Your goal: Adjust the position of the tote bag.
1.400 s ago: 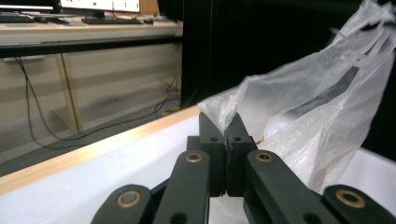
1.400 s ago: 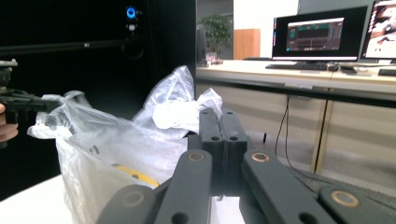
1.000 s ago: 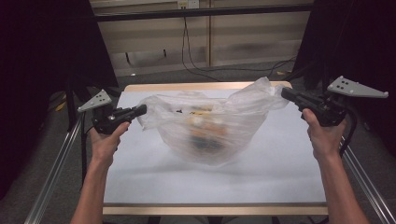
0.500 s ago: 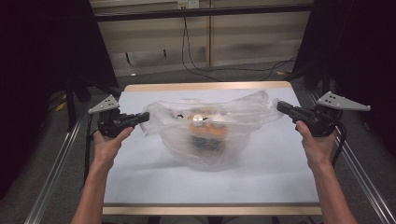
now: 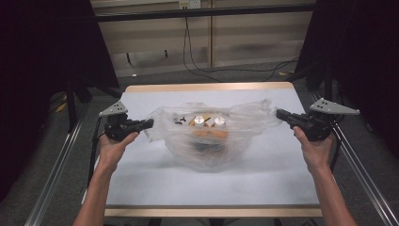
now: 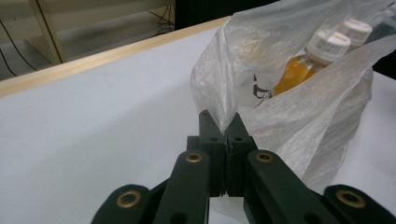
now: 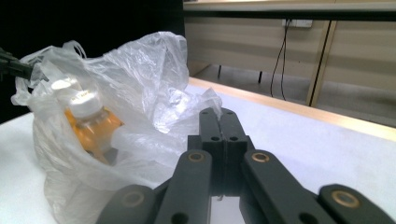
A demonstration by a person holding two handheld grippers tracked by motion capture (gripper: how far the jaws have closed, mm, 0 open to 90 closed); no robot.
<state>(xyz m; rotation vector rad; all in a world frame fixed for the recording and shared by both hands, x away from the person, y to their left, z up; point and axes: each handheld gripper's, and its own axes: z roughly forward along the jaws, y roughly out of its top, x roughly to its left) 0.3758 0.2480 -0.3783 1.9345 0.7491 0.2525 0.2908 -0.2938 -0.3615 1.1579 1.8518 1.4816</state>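
A clear plastic bag (image 5: 207,146) is stretched between both grippers over the white table (image 5: 155,181). Inside it are two bottles of orange liquid (image 5: 210,134) with white caps (image 5: 200,120), along with a dark item. My left gripper (image 5: 150,123) is shut on the bag's left edge. In the left gripper view the film (image 6: 289,107) is pinched between the closed tips (image 6: 223,122), with a bottle (image 6: 299,65) just behind. My right gripper (image 5: 278,113) is shut on the bag's right edge. In the right gripper view a thin strip of film runs from the tips (image 7: 219,114) to the bag (image 7: 140,70).
The table has a light wooden rim (image 5: 211,87). Metal rails (image 5: 56,188) run along both sides. Cables (image 5: 193,56) trail over the floor behind the table, in front of a panelled wall. Bare white surface lies in front of the bag.
Both hands have come down and the bag has sunk with them. It now sags lower and wider over the table, and the right gripper has dropped the most.
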